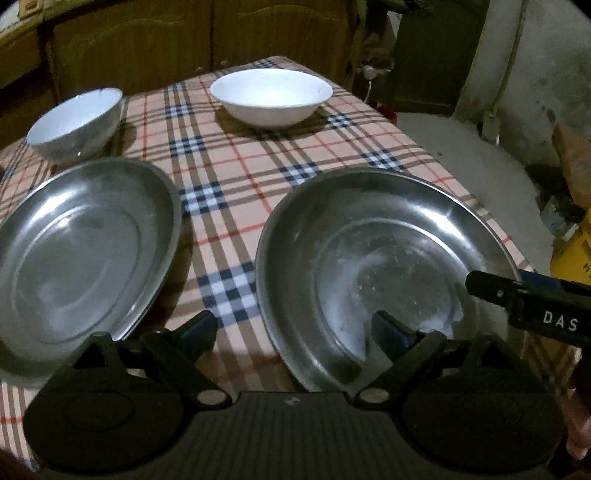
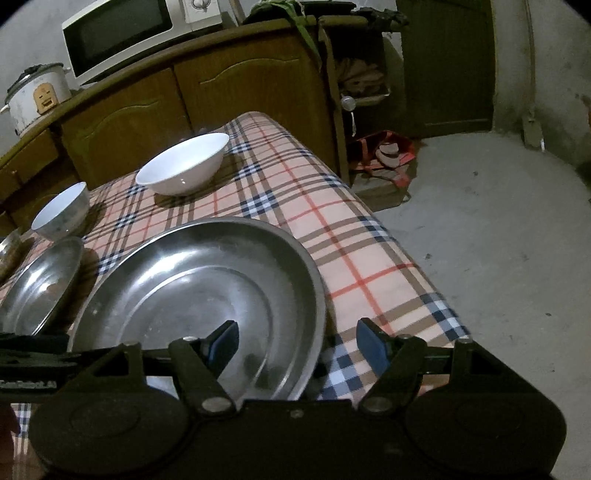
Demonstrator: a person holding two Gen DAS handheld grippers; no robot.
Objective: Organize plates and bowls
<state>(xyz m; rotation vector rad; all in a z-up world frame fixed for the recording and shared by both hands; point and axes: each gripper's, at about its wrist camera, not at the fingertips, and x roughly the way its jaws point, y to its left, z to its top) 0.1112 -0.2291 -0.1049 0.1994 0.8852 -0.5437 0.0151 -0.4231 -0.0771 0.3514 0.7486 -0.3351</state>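
Two steel plates lie on a plaid tablecloth: one at the left (image 1: 77, 243) and one at the right (image 1: 373, 266), also in the right wrist view (image 2: 199, 295). Behind them stand a small bowl (image 1: 77, 123) and a wide white bowl (image 1: 271, 96). My left gripper (image 1: 295, 330) is open, its right finger over the right plate's near part, its left finger between the plates. My right gripper (image 2: 297, 341) is open and straddles the right plate's right rim; it shows in the left wrist view (image 1: 524, 302) at that rim.
The table's right edge (image 2: 406, 258) drops to a concrete floor. Wooden cabinets (image 2: 221, 96) stand behind the table with a microwave (image 2: 118, 33) and a rice cooker (image 2: 35, 96) on top. A red bag (image 2: 384, 155) lies on the floor.
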